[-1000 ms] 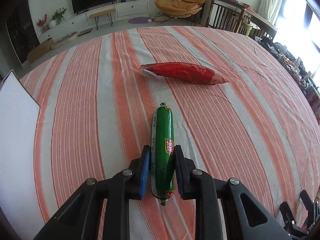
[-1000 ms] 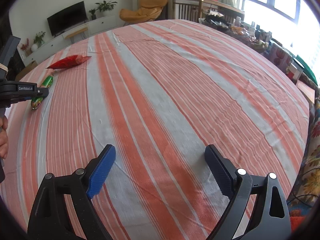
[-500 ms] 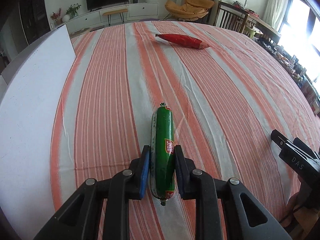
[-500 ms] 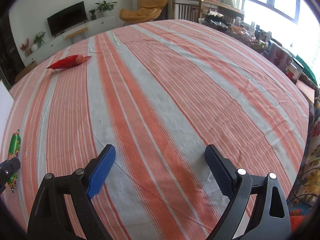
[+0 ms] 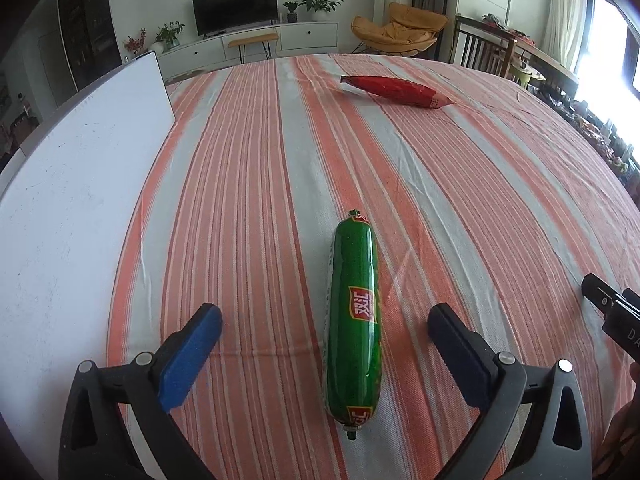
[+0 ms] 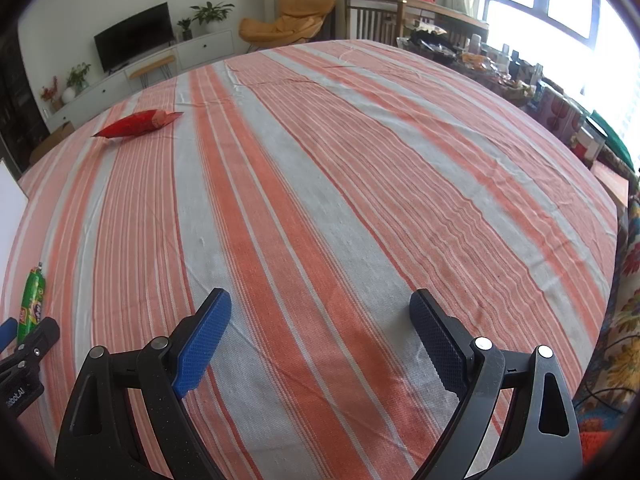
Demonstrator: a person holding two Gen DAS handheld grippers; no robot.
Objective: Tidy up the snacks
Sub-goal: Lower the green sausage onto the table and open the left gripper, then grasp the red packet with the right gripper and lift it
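A green sausage (image 5: 354,320) lies lengthwise on the striped tablecloth (image 5: 460,184) between the jaws of my left gripper (image 5: 324,316). Those jaws are opening and stand wide, and neither pad touches the sausage. In the right wrist view the same green sausage (image 6: 32,298) shows at the far left, by the left gripper (image 6: 24,344). A red snack packet (image 5: 396,90) rests farther up the table, also seen as the red snack packet (image 6: 136,124) at upper left. My right gripper (image 6: 320,316) hangs open over bare cloth, holding nothing.
A white board (image 5: 76,168) lies along the table's left side. The right gripper's body (image 5: 616,320) and a hand sit at the left wrist view's right edge. Cluttered boxes and bottles (image 6: 560,116) stand past the table's right edge.
My left gripper carried the green sausage back, away from the red packet, toward the white board, then opened and let it go onto the cloth. The right gripper kept still.
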